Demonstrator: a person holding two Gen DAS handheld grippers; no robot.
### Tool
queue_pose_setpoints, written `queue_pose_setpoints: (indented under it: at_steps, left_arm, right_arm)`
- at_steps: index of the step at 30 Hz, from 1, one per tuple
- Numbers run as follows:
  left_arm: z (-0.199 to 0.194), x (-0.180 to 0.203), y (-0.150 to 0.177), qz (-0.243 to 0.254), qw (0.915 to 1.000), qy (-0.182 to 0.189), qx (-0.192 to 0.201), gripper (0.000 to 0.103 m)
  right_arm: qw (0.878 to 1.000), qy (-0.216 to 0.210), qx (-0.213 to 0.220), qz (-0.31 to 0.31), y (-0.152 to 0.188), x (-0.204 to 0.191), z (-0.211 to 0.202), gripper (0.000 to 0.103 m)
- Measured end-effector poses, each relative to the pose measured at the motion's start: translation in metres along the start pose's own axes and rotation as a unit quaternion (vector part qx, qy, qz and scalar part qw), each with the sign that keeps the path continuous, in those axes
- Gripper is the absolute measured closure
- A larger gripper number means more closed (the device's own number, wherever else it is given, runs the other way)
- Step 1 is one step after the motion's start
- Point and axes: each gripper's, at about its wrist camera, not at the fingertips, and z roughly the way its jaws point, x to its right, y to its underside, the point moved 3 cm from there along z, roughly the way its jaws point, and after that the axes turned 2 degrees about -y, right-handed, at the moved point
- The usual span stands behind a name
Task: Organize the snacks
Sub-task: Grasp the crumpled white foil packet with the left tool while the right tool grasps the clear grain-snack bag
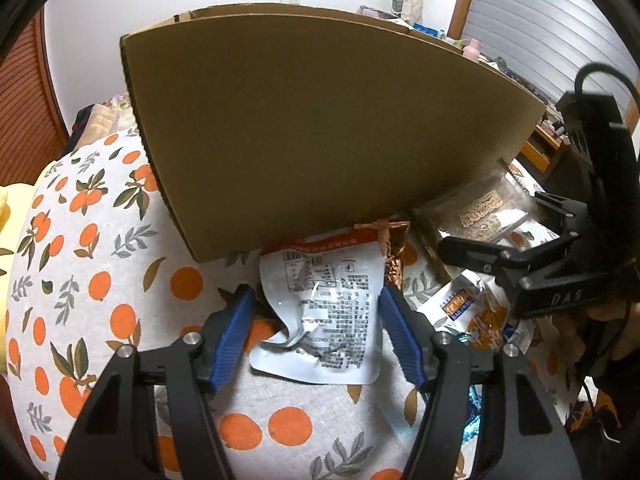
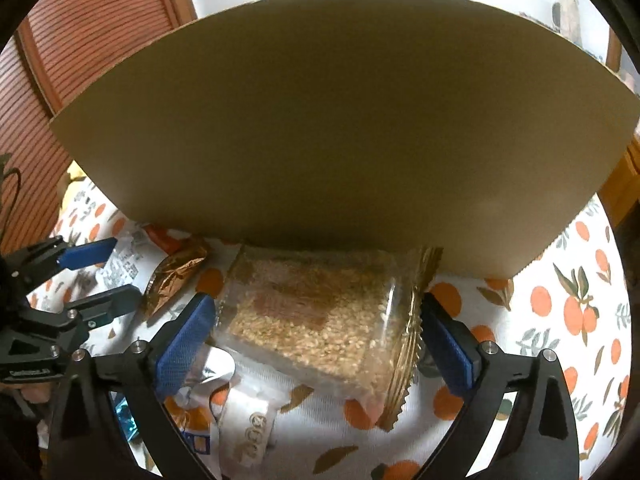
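Observation:
A white snack packet with printed text lies crumpled on the orange-patterned tablecloth. My left gripper is open, with a blue pad close to each side of the packet. A clear pack of pale grain brittle with a gold serrated edge lies at the foot of a big cardboard box. My right gripper stands wide open astride that pack, pads clear of it. In the left wrist view the right gripper shows over the same pack. The right wrist view has the left gripper at its left edge.
The cardboard box stands upright right behind both grippers and blocks the view beyond. A copper foil packet lies between the two packs. More small packets lie near the front. A wooden slatted door stands at left.

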Motion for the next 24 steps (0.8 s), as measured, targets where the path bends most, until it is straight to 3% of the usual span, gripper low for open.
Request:
queue_pose_setpoints:
  at_steps: [5, 8, 12, 15, 19, 24]
  left_arm:
    - [0.002, 0.0, -0.001, -0.001, 1.0, -0.001, 0.001, 0.034]
    - [0.001, 0.002, -0.001, 0.003, 1.0, 0.005, 0.001, 0.046]
    - [0.0, 0.005, 0.002, 0.007, 1.0, 0.004, 0.002, 0.048]
    - [-0.003, 0.002, 0.004, 0.005, 1.0, 0.0, 0.001, 0.049]
    - [-0.009, -0.001, 0.007, 0.002, 1.0, -0.008, -0.001, 0.051]
    - [-0.013, -0.003, 0.01, -0.003, 0.9999, -0.015, -0.002, 0.051]
  right_arm:
    - [1.0, 0.016, 0.003, -0.019, 0.002, -0.005, 0.003, 0.002]
    - [1.0, 0.012, 0.003, -0.017, 0.003, -0.003, 0.002, 0.003]
    - [1.0, 0.014, 0.007, -0.018, 0.006, -0.001, -0.001, 0.009]
    - [1.0, 0.02, 0.012, -0.019, 0.006, 0.002, -0.004, 0.023]
    - [0.999, 0.031, 0.015, -0.024, 0.01, 0.005, -0.011, 0.054]
    - [1.0, 0.017, 0.019, -0.017, 0.015, 0.01, -0.016, 0.069]
